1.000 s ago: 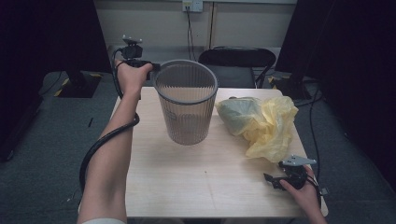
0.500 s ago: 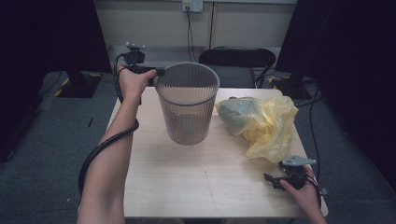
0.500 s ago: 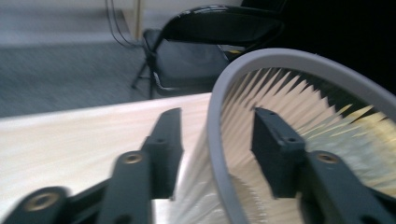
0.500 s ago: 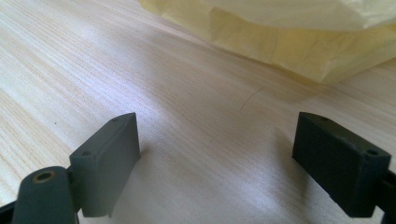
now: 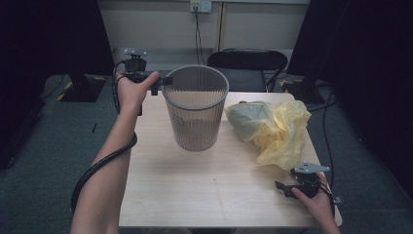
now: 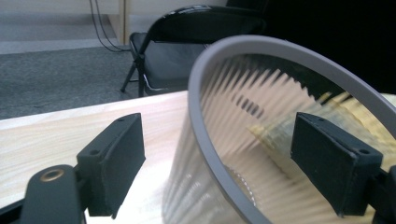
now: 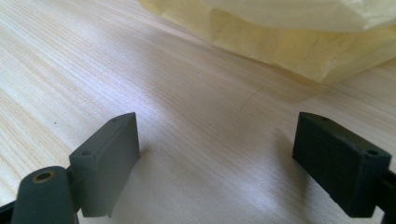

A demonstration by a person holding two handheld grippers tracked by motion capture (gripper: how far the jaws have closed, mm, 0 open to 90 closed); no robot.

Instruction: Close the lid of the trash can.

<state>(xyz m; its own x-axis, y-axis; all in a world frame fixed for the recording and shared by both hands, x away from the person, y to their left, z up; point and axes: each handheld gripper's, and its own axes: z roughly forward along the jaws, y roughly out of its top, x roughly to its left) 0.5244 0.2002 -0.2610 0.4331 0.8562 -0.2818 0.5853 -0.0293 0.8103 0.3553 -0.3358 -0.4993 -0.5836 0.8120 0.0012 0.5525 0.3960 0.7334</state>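
The grey basket (image 5: 196, 108) stands upright on the table (image 5: 214, 195), toward its far edge, with a black chair (image 5: 246, 61) behind it. The left gripper (image 5: 163, 83) is held at the basket's rim on the side away from the bag; its jaws have just been opening and now stand wide apart. In the left gripper view the rim (image 6: 243, 51) runs between the two jaws, one outside the basket wall and one inside, and neither pad presses on it. A crumpled yellow bag (image 5: 275, 126) lies just beside the basket on its other side. The right gripper (image 5: 282, 187) rests low over the table, nearer the person than the bag and well apart from the basket, its jaws spread with bare wood between them.
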